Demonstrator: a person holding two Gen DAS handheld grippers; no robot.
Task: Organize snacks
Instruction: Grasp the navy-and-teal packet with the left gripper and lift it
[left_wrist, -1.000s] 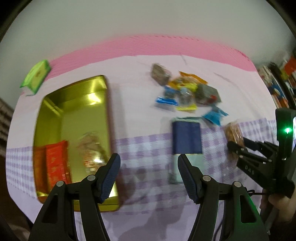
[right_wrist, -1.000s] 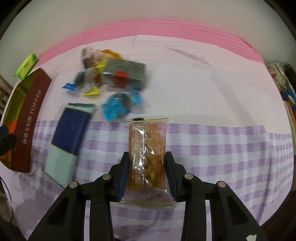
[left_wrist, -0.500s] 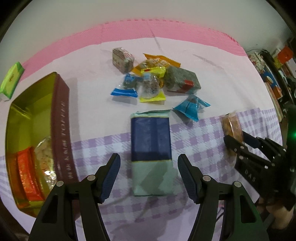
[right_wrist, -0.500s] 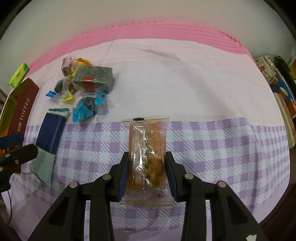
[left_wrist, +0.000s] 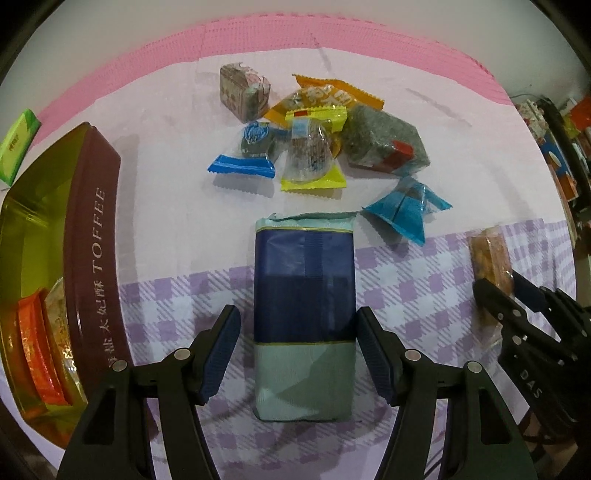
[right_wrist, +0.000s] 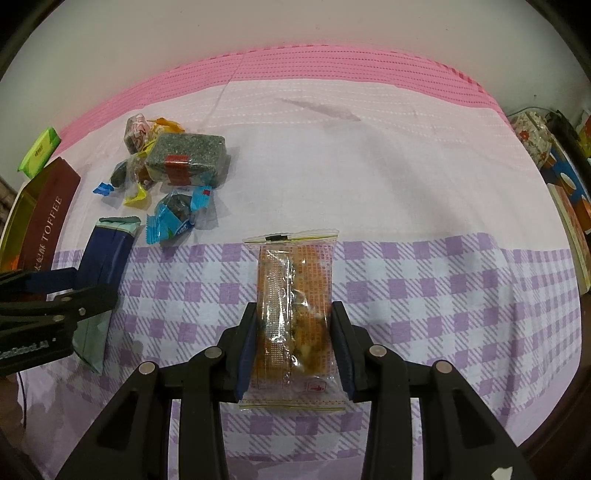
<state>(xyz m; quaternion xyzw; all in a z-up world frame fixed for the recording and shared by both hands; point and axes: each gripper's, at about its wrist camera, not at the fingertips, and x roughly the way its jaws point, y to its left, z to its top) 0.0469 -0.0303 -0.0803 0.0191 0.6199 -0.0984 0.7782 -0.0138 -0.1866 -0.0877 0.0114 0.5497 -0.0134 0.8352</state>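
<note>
My left gripper is open, its fingers on either side of a navy and pale-green packet that lies on the cloth; a small gap shows on each side. My right gripper is shut on an orange cracker packet, also seen in the left wrist view. A gold toffee tin stands open at the left with orange packets inside. A pile of wrapped snacks lies beyond the navy packet.
A green box lies at the far left beyond the tin. Books and clutter stand off the table's right edge. The pink and purple-checked cloth covers the table. The left gripper shows in the right wrist view.
My left gripper has swung right from the tin and moved down around the navy packet. The right gripper keeps the cracker packet and has shifted a little to the right.
</note>
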